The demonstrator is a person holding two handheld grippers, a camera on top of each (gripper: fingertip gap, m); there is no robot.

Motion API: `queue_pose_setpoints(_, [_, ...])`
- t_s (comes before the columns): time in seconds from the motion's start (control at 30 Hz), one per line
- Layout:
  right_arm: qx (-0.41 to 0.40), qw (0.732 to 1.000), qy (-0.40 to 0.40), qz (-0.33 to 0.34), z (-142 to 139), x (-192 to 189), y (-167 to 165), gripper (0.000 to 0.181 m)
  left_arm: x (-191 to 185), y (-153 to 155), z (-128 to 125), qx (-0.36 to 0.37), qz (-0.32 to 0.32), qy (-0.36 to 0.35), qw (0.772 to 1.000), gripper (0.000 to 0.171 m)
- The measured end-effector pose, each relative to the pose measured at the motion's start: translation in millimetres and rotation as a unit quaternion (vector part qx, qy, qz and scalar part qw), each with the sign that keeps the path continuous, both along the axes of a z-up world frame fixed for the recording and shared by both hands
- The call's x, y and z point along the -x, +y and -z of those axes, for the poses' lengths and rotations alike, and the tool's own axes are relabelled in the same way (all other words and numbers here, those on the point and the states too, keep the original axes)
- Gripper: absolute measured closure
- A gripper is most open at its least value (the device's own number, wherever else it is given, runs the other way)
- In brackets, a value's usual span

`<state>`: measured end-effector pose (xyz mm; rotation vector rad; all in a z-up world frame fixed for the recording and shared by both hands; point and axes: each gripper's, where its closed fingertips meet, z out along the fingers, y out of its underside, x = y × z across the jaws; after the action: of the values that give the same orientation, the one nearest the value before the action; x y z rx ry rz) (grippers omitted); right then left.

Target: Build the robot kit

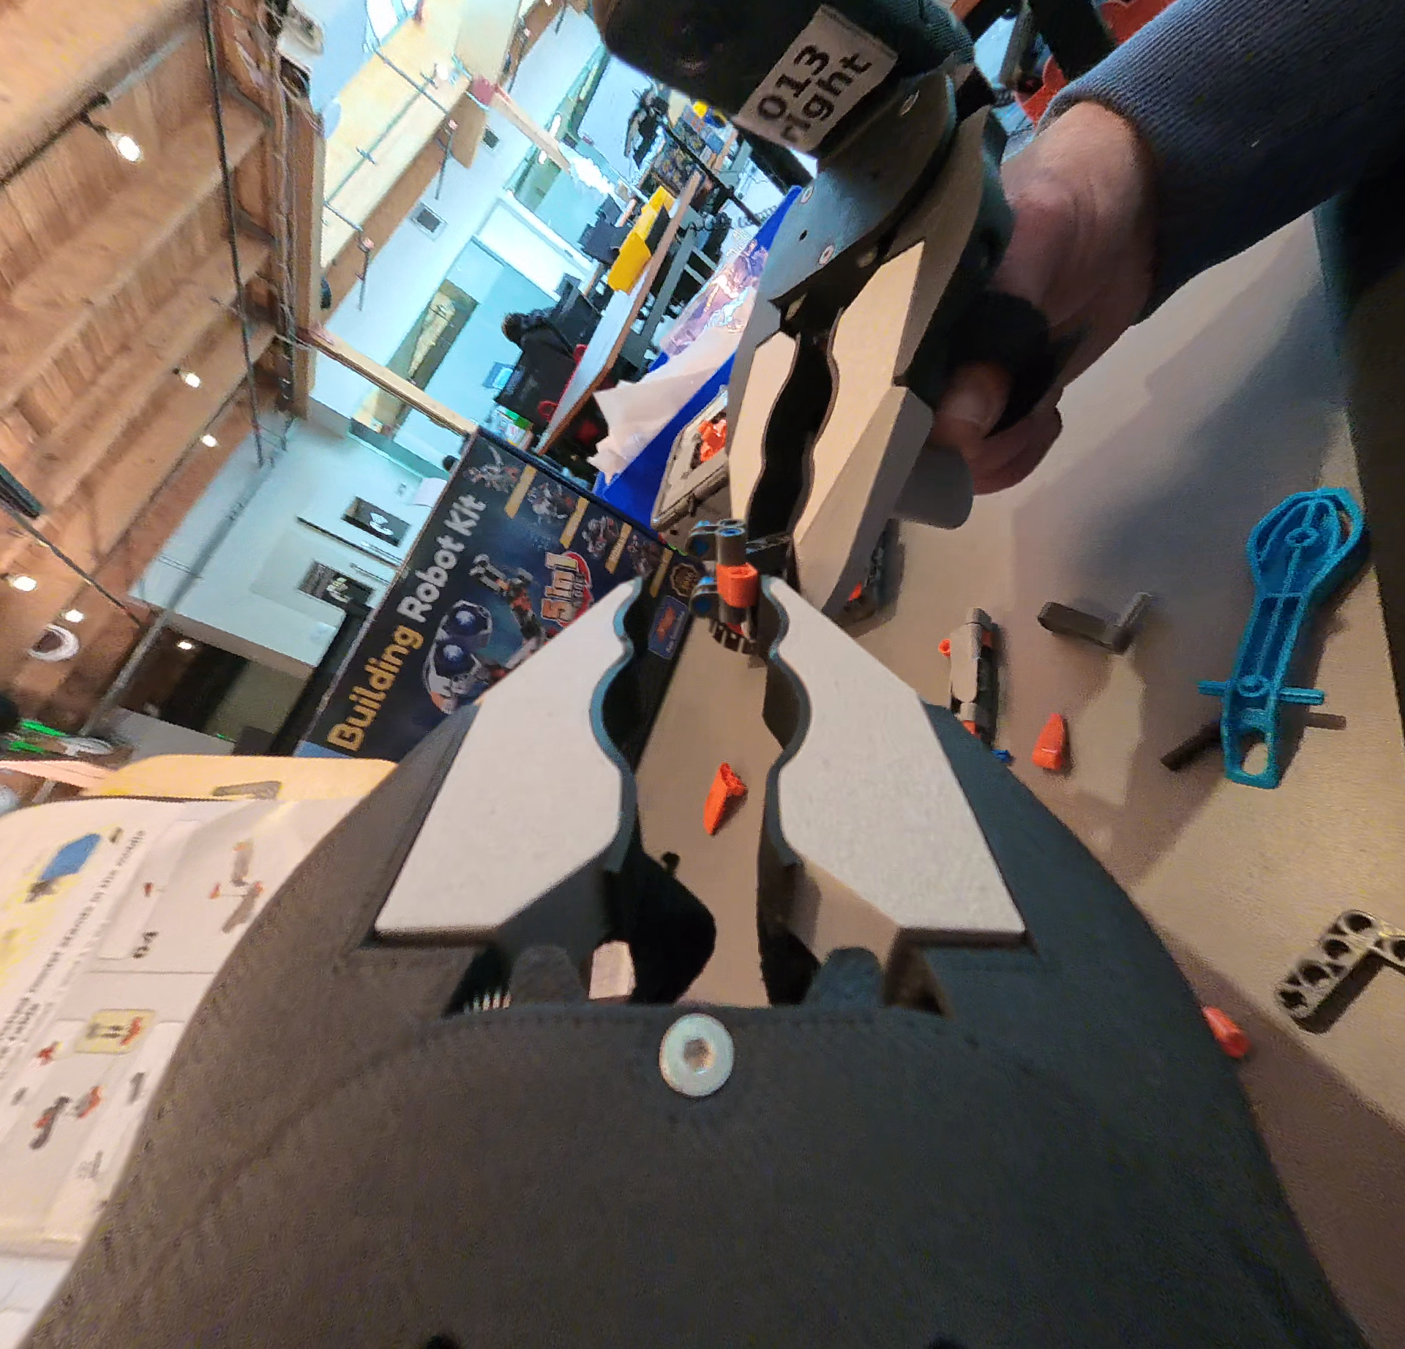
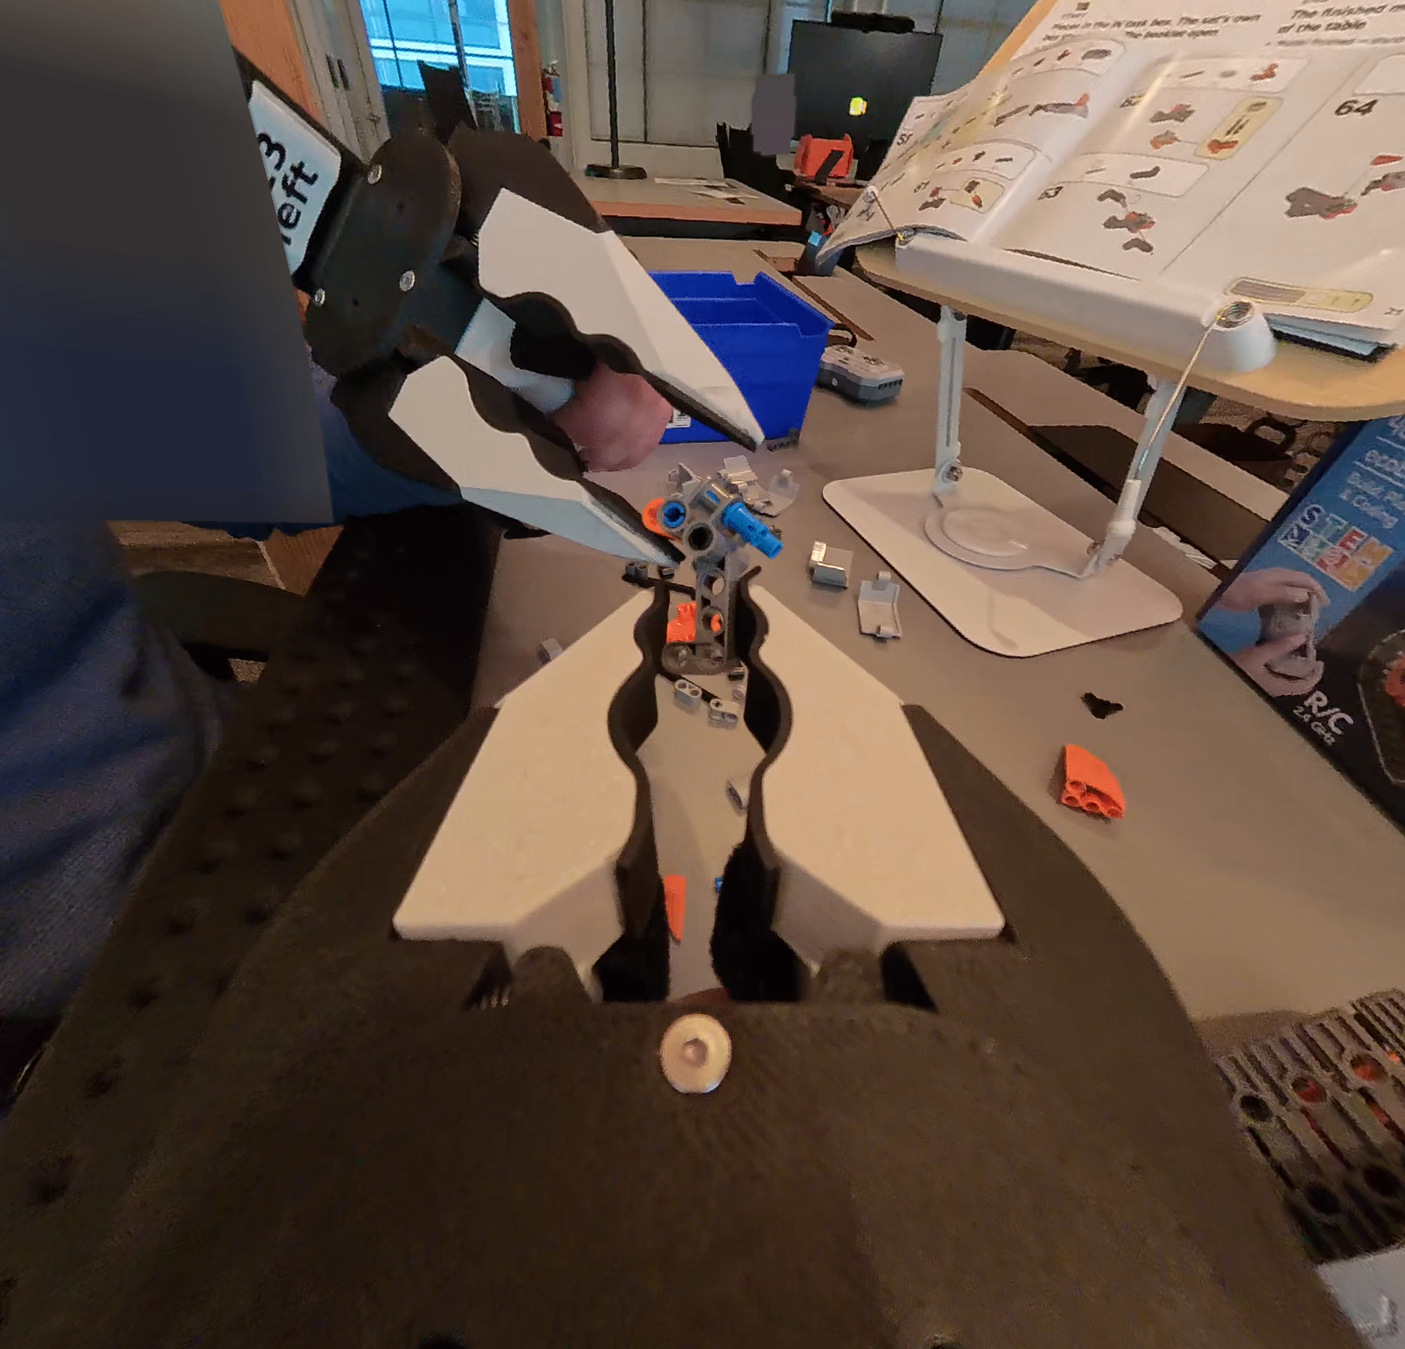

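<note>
The small grey assembly (image 2: 703, 606) with blue pins and orange parts stood above the table (image 2: 950, 742), gripped at its lower beam by the right tongs (image 2: 703, 613), nearly closed. The left tongs (image 2: 718, 503) were spread wide, one tip touching the assembly's top. Two loose orange wedges (image 1: 724, 796) (image 1: 1051, 741) and one blue tool (image 1: 1285, 628) lay nearby.

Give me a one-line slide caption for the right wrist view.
Right gripper clamps a grey brick assembly with blue pins while the open left gripper reaches its top.
</note>
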<state>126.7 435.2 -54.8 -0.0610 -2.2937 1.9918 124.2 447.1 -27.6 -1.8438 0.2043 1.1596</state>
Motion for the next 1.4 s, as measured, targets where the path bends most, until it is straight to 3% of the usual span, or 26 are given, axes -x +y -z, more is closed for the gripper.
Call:
queue_pose_setpoints(0.2, [0.015,1.0,0.003,-0.006,-5.6,-2.8,-3.0,0.166,-9.4,3.6,-1.2,0.006,0.016,0.014,1.0,0.165])
queue_pose_setpoints(0.37, [0.016,1.0,0.016,-0.008,-8.1,-5.0,-4.6,0.166,-12.0,2.4,-4.4,0.003,0.022,0.013,1.0,0.166])
queue_pose_setpoints(0.6, [0.035,0.998,0.035,0.025,-21.1,-3.3,-10.6,0.167,-14.9,0.2,-18.5,-0.003,0.007,0.108,0.994,0.166])
queue_pose_setpoints(0.87, [0.05,0.991,0.098,0.072,-40.2,-3.3,-12.8,0.166,-15.0,-8.1,-32.5,-0.026,0.0,0.156,0.987,0.166])
queue_pose_setpoints(1.0, [0.069,0.99,0.089,0.089,-50.0,1.3,-8.2,0.153,-15.1,-11.8,-39.6,-0.043,-0.003,0.164,0.986,0.166])
queue_pose_setpoints(1.13, [0.06,0.986,0.117,0.1,-51.3,-1.4,-9.5,0.166,-15.7,-13.1,-41.7,-0.039,-0.01,0.189,0.981,0.166])
queue_pose_setpoints(1.4, [0.08,0.983,0.109,0.126,-57.6,-0.1,-11.1,0.168,-19.4,-12.2,-46.0,-0.042,-0.029,0.224,0.973,0.166])
